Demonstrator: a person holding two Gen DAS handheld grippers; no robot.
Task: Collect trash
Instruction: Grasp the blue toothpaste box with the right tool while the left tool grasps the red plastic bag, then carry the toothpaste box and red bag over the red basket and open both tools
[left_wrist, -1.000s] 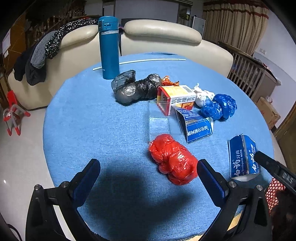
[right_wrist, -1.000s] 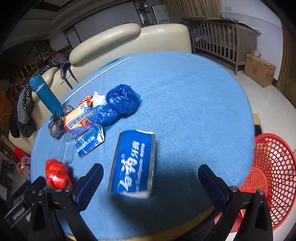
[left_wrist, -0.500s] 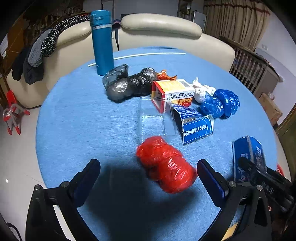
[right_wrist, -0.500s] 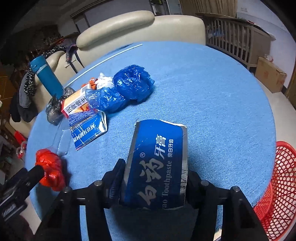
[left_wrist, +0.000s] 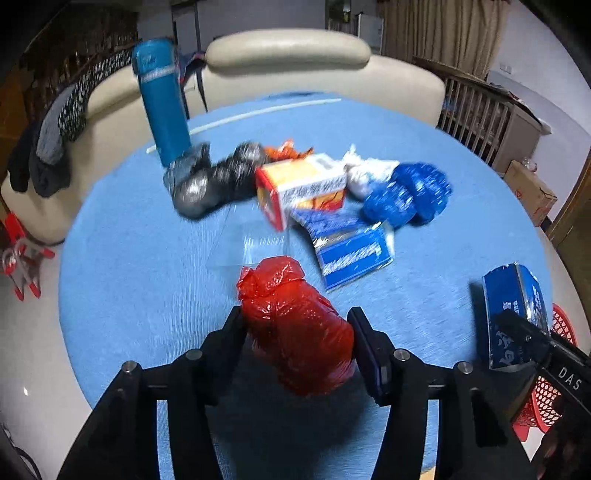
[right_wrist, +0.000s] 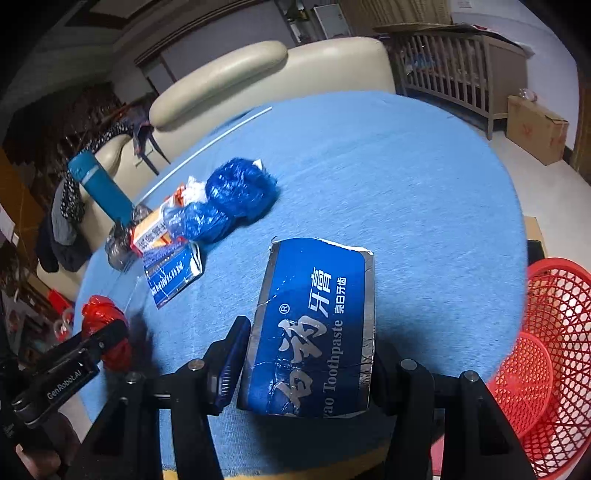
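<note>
Your red bag (left_wrist: 299, 325) lies with its long axis running away from you, knotted end pointing toward the middle of the blue table (left_wrist: 122, 258) and the clutter there. Your left gripper (left_wrist: 297, 339) is closed down on the bag's bulging near half — both fingers press its sides. The blue toothpaste box (right_wrist: 314, 328) also points lengthwise away from you, its torn open end farthest, its printed face up. Your right gripper (right_wrist: 308, 358) is narrowed onto the box's near end, fingers against its two long edges. Whether either item is lifted clear of the cloth, you cannot tell. Both grippers reach forward side by side over the near rim of the table, the right one close to the red basket (right_wrist: 554, 332) beside the table edge.
</note>
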